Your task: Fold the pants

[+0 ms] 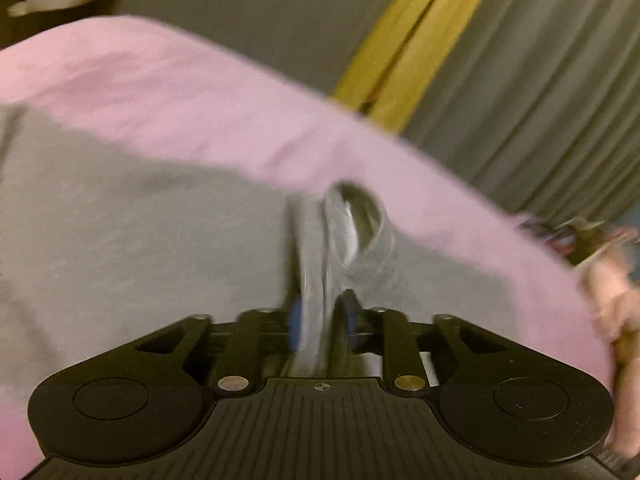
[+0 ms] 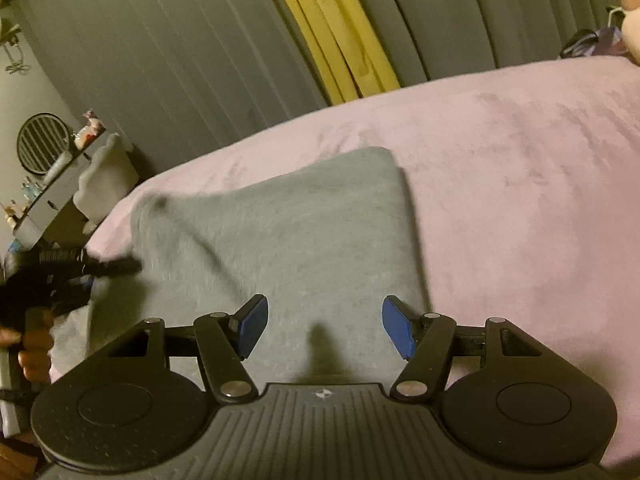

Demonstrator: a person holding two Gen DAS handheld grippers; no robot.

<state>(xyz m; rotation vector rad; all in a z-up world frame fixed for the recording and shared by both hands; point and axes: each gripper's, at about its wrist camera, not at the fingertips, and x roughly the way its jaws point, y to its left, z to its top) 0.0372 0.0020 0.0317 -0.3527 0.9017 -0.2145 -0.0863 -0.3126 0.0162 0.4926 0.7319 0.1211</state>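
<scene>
Pants: soft grey fabric pants (image 2: 288, 232) lie folded on a pink plush bedspread (image 2: 520, 184).
Left gripper (image 1: 322, 320): blurred, jaws seemingly pinching a grey fold.
Right gripper (image 2: 323, 328): jaws wide apart, empty, above the pants.

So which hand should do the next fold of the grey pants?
Left, probably. The left gripper already pinches a fold of the soft grey pants; the right gripper hangs open, empty, above them.

Grey pleated curtains (image 2: 160, 80) with a yellow strip (image 2: 328, 28) hang behind a pink-covered bed (image 2: 520, 160), apparently.
</scene>
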